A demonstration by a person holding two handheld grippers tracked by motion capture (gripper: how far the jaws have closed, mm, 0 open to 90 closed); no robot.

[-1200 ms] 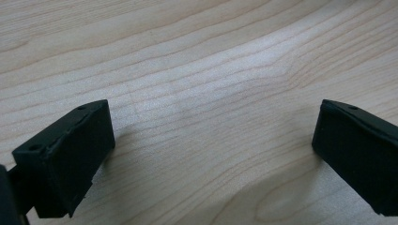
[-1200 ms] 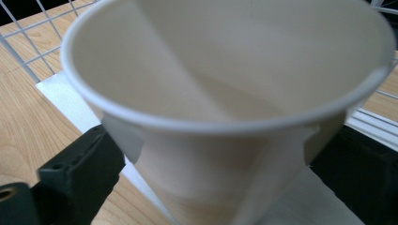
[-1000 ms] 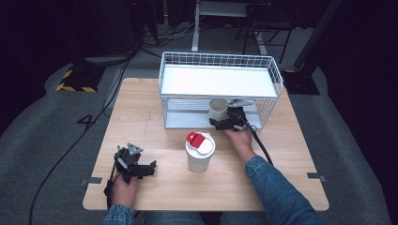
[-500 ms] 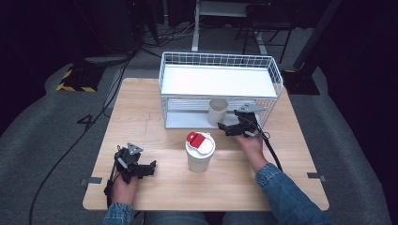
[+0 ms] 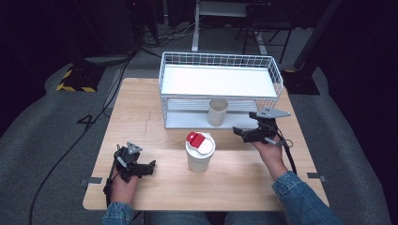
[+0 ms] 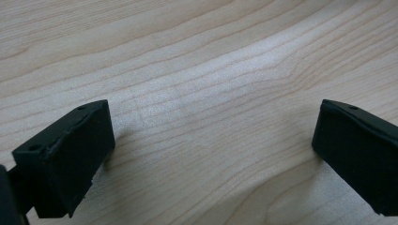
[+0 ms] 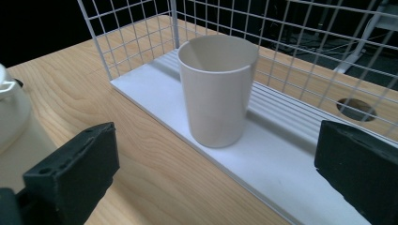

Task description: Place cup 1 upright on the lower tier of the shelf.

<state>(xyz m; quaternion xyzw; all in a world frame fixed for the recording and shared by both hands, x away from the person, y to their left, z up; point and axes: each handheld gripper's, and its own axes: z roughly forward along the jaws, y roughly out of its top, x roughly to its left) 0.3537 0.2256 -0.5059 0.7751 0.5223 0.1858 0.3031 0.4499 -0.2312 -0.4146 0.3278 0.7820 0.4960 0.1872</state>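
Note:
A cream cup without a lid [image 5: 217, 111] [image 7: 218, 89] stands upright on the lower shelf of a white wire rack [image 5: 220, 82]. My right gripper [image 5: 240, 132] [image 7: 216, 176] hovers just in front and to the right of it. It is open, jaws wide apart, nothing between them, and it points at the cup. A white lidded cup with a red tab [image 5: 200, 151] [image 7: 9, 112] stands on the wooden table [image 5: 234, 183] in front of the rack. My left gripper [image 5: 149, 167] [image 6: 211, 154] rests low over the table at the front left, open and empty.
The rack's wire walls [image 7: 141, 33] close its back and sides, and its white lower shelf [image 7: 281, 159] lies open toward me. A round hole in the tabletop [image 7: 355, 108] shows behind the mesh. Cables [image 5: 70, 150] run across the floor to the left.
My right gripper was at the cream cup a second ago; it has drawn back to the right and toward me, leaving the cup on the lower shelf. The left gripper stayed still.

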